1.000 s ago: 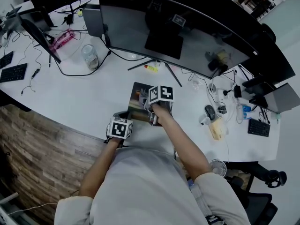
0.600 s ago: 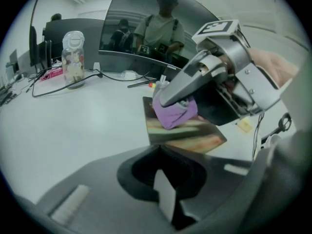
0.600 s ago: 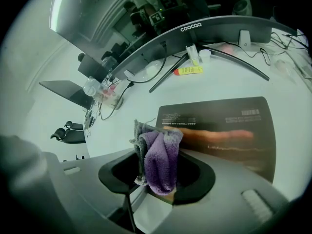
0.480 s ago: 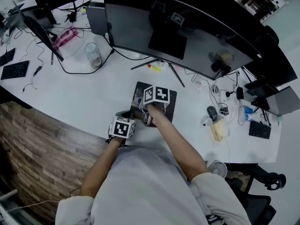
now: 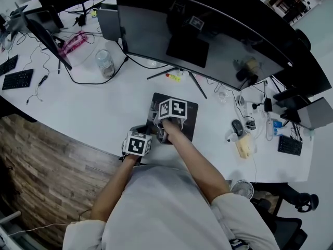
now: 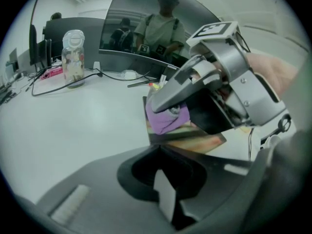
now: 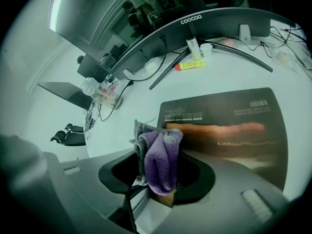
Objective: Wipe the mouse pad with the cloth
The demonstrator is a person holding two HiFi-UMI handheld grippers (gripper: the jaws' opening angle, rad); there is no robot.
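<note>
Resting nearest the body, at the near left corner of the mouse pad (image 7: 229,116): the left tongs (image 6: 165,203), pressed together with nothing visible between them. Probably serving best there as an anchor, blocking that corner so the pad is not sliding under the strokes. Just beyond, clamping the cloth (image 7: 160,155) tight in the right tongs (image 7: 157,184), the wad hanging over the pad's near edge. Judging the step in hand as a wipe under way: calling for steady downward pressure so that fabric, not the tongs' tips, is doing the rubbing; for long, overlapping passes from near edge to far edge; for stopping short of the rim so the cloth is not dragging onto the table (image 5: 93,105). Looking soft and fluffy, purple with a grey frayed fringe, bunched into a thick fold and likely flattening under load. Lying flat on the white table: the pad itself, dark, rectangular with rounded corners, carrying pale print and an orange-toned band across it, thin and probably apt to shift. Standing farther back, well apart: a curved monitor (image 5: 208,40).
</note>
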